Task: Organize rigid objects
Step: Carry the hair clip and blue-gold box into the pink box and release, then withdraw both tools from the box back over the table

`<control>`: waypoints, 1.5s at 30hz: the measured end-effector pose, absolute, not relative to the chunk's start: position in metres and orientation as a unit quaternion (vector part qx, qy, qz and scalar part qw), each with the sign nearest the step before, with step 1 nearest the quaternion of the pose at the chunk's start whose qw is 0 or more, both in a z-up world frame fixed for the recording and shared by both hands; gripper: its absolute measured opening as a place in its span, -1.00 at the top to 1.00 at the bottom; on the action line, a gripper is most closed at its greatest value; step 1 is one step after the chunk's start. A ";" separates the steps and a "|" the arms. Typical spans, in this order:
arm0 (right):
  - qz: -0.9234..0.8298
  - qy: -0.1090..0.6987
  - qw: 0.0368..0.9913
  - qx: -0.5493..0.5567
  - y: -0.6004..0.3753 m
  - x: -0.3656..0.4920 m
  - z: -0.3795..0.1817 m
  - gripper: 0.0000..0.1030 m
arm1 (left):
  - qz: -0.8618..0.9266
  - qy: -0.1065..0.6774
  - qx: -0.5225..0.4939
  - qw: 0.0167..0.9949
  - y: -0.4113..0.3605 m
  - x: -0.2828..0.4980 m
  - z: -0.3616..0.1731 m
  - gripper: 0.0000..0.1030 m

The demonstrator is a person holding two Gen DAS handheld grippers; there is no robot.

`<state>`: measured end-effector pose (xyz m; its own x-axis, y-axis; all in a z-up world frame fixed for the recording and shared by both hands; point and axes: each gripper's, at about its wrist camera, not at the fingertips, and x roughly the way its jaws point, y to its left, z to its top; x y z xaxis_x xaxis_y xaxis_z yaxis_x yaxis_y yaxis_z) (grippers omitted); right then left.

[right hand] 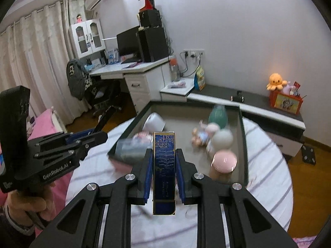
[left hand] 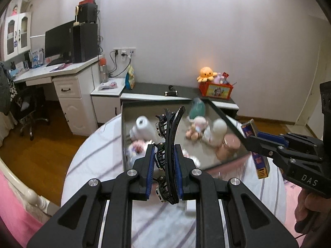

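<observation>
My left gripper (left hand: 164, 166) is shut on a black claw hair clip (left hand: 168, 144) and holds it above the near edge of a grey open box (left hand: 124, 111). My right gripper (right hand: 164, 170) is shut on a blue and gold rectangular box (right hand: 164, 171), held upright before the same grey box (right hand: 242, 119). In the left wrist view the right gripper (left hand: 254, 138) comes in from the right with the blue box (left hand: 251, 129). The left gripper (right hand: 99, 137) shows at the left of the right wrist view. Inside the grey box lie a pink-lidded jar (right hand: 224, 162), a doll (right hand: 203, 134), a teal bottle (right hand: 217, 113) and a white roll (left hand: 144, 127).
The grey box sits on a bed with a white striped sheet (right hand: 266, 165). Behind it runs a low dark-topped cabinet (left hand: 153, 88) with a red toy crate and an orange plush octopus (left hand: 206, 73). A white desk (left hand: 62, 72) with a monitor stands at the left, above a wood floor.
</observation>
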<state>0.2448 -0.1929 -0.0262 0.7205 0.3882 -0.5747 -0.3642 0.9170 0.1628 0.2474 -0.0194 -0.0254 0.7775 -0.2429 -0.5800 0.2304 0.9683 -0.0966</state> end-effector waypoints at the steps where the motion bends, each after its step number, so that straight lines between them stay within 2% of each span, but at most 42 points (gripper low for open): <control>1: 0.201 0.311 0.929 0.021 -0.193 0.253 -0.023 0.60 | -0.126 0.307 -0.011 0.943 -0.022 0.252 -0.024 0.66; 13: 0.187 0.322 0.927 0.040 -0.197 0.322 -0.030 0.59 | -0.130 0.308 -0.019 0.942 -0.048 0.327 -0.022 0.66; 30: 0.178 0.400 0.898 0.037 -0.182 0.389 -0.087 0.57 | -0.127 0.385 -0.030 0.914 -0.055 0.401 -0.081 0.64; 33: 0.172 0.401 0.899 0.039 -0.183 0.388 -0.086 0.41 | -0.117 0.389 -0.025 0.913 -0.053 0.399 -0.083 0.35; 35: 0.165 0.399 0.901 0.043 -0.186 0.387 -0.084 0.20 | -0.101 0.384 -0.028 0.917 -0.047 0.395 -0.080 -0.02; 36: 0.165 0.397 0.902 0.047 -0.189 0.384 -0.082 0.11 | -0.094 0.381 -0.032 0.919 -0.043 0.393 -0.079 -0.13; 37: 0.161 0.394 0.903 0.049 -0.192 0.383 -0.080 -0.20 | -0.086 0.375 -0.036 0.922 -0.037 0.389 -0.076 -0.32; 38: 0.152 0.389 0.907 0.053 -0.196 0.381 -0.077 -0.64 | -0.078 0.367 -0.041 0.926 -0.031 0.385 -0.073 -0.54; 40: 0.143 0.373 0.914 0.065 -0.203 0.373 -0.070 -1.00 | -0.066 0.354 -0.054 0.931 -0.018 0.374 -0.065 -0.91; 41: 0.141 0.367 0.917 0.069 -0.206 0.369 -0.067 -1.00 | -0.064 0.347 -0.057 0.934 -0.015 0.370 -0.062 -0.98; 45: 0.130 0.358 0.922 0.066 -0.204 0.353 -0.056 -1.00 | -0.059 0.323 -0.048 0.943 -0.009 0.348 -0.048 -1.00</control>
<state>0.3526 -0.2037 -0.0558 0.7106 0.2864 -0.6427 -0.1917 0.9577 0.2148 0.3478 -0.0086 -0.0485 0.7848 -0.1413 -0.6035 0.0799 0.9886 -0.1276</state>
